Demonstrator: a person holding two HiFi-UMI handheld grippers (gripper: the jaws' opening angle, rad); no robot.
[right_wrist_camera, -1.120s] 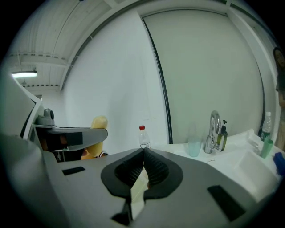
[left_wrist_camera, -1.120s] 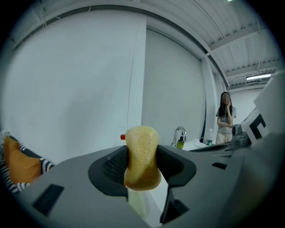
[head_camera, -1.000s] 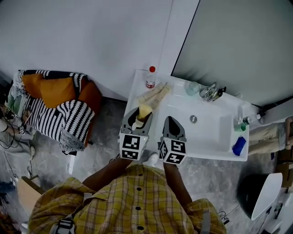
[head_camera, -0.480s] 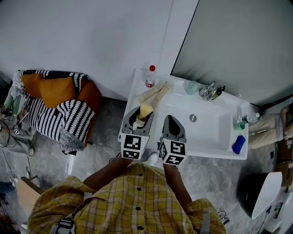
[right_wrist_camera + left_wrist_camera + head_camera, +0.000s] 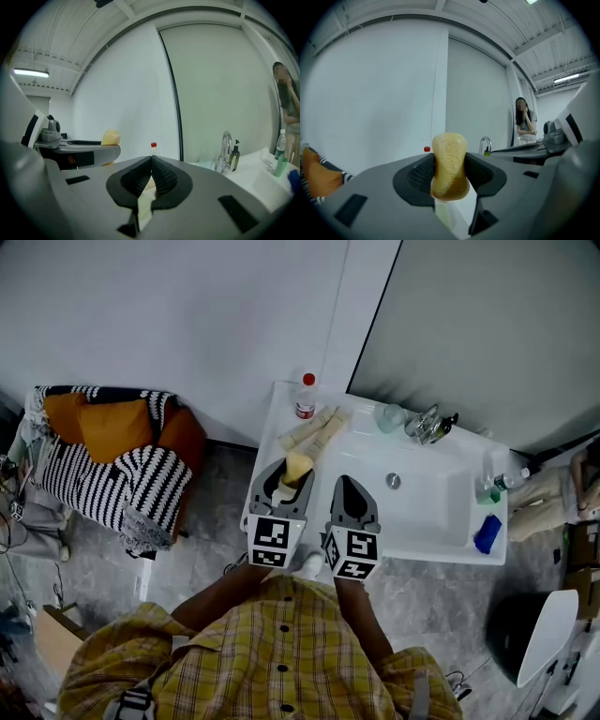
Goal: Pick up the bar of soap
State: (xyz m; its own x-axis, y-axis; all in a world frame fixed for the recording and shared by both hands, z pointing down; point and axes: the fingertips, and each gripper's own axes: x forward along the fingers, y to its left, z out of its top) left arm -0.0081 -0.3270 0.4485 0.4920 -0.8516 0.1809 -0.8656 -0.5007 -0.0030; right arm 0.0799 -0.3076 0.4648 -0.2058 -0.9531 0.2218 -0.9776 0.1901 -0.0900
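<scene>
Clamping the bar of soap (image 5: 450, 165), the left gripper (image 5: 285, 475) hovers above the sink (image 5: 433, 514) — right gripper (image 5: 151, 164) alongside, jaws together.

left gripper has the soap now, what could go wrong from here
1. Slip: the left gripper clamps the bar of soap low down, and the bar's smooth, rounded top stands clear above the jaws. It could pivot or squirt out.
2. Bad landing: the head view shows the soap over the left rim of the sink. A drop might hit the tubes or reach the floor.
3. The right gripper is shut and empty, so it probably couldn't catch the bar.
</scene>
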